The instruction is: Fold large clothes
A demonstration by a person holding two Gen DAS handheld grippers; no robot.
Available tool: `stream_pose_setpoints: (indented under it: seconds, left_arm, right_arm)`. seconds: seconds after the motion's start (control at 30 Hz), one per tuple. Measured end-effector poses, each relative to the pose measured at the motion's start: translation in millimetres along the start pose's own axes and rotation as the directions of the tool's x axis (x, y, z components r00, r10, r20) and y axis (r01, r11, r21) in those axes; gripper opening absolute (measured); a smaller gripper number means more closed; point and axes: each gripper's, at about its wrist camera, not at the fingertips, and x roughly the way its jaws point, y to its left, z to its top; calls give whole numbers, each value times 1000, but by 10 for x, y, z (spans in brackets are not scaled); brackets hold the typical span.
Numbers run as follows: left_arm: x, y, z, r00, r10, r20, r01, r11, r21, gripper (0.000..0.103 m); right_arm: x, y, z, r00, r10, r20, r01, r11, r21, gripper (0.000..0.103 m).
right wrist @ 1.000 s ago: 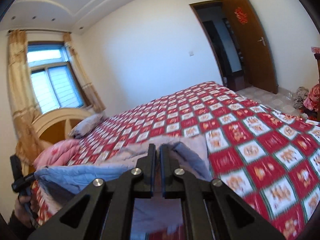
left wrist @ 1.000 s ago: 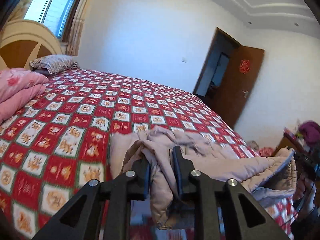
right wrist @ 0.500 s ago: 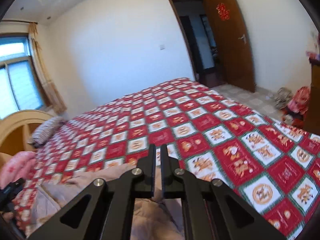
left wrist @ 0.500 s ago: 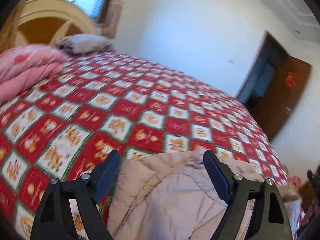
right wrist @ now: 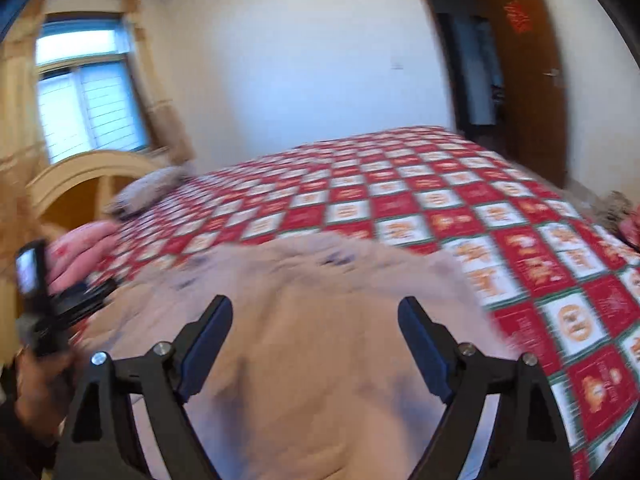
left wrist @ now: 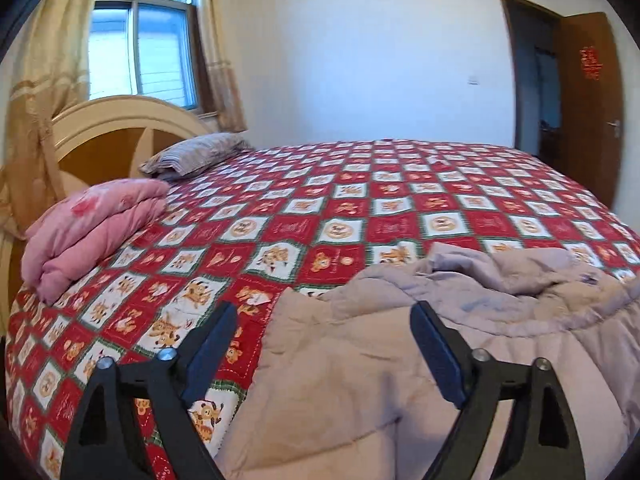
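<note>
Garment: a padded beige-lilac coat (left wrist: 360, 380) lies spread on the near part of the bed, its quilted surface rumpled into ridges along the far edge; in the right wrist view the same coat (right wrist: 320, 340) fills the lower middle, blurred.
Bed: a red-and-white checked bedspread (left wrist: 360, 216) with small cartoon squares covers the whole mattress — the coat rests directly on it.
Left gripper (left wrist: 322, 356): jaws opening, standing wide apart; the coat's left edge lies below and between the fingers, but neither pad presses on it, so nothing is held.
Right gripper (right wrist: 316, 344): jaws opening, also spread wide over the middle of the coat; the fabric shows between the fingers without being pinched.
Left hand (right wrist: 36, 384): seen at the left edge of the right wrist view, wrapped around the other tool's dark handle beside the coat.
Head of the bed: a curved cream-and-wood headboard (left wrist: 120, 132), a striped grey pillow (left wrist: 196, 156) against it, and a folded pink quilt (left wrist: 92, 228) near the left edge — well apart from the coat.
Room: a curtained window (left wrist: 140, 44) above the headboard, a brown door (left wrist: 592, 100) standing open on the right.
</note>
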Motion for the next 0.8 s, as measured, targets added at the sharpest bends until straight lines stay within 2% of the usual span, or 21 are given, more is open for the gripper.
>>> stream_pose_setpoints:
  seconds: [0.07,0.1,0.17,0.23,0.3,0.33,0.37,0.47,0.5,0.6,0.7,0.73,0.8]
  left_arm:
    - [177,-3,17,999,37,-31,-37,999,-13,92]
    - [265,-1,12,997,68,-35,-68,998,-12,92]
    - [477,20,-11,989,132,-69,-134,991,-20,92]
    - [691,95,-39,985,128,-114,-136,988,-66,92]
    - [883,164,-73,979,114,-168,-134,985,-112,92]
    - [939,200,-72,977,79,-197,-108,984,-140,92]
    - [963,217,-66,975,37,-218,-71,986,-153,92]
    - [853,219,-9,974,-51,-223,21,991,-135,92]
    - [796,223,11,967,-130,-221,105,987,-125,92]
    - [763,139,12,952,-196,-233,185,980,-69,92]
    - [941,66,-36,938,-196,-285,185,981,-65,92]
    - [989,68,-52,932,-204,-299,187,979,-83,92]
    - [1033,67,-76,922,-246,-298,217,968,-129,92]
  right_arm:
    - [169,173,-113,998,13,-53,-17,997,-76,88]
    - [318,265,-172,996,-27,-87,15,991,-135,87]
    - [564,290,-205,989,-119,-88,102,979,-176,86]
    - [845,224,-138,975,-198,-98,178,966,-185,86]
    - [1108,55,-35,951,-288,-112,269,951,-153,85]
    - [1208,-43,-4,945,-294,-141,276,952,-133,85]
    - [1280,-154,24,949,-269,-167,258,963,-84,83]
    - [1136,-284,80,959,-218,-182,217,976,-26,82]
    - [1009,-305,98,968,-190,-164,190,982,-18,83]
    - [632,-460,154,980,-178,-93,178,984,-4,85]
    - [465,-739,205,961,-272,-54,274,961,46,91]
    - [462,-862,212,947,-314,-68,319,946,65,91]
    - [545,-1093,202,936,-326,-129,341,934,111,91]
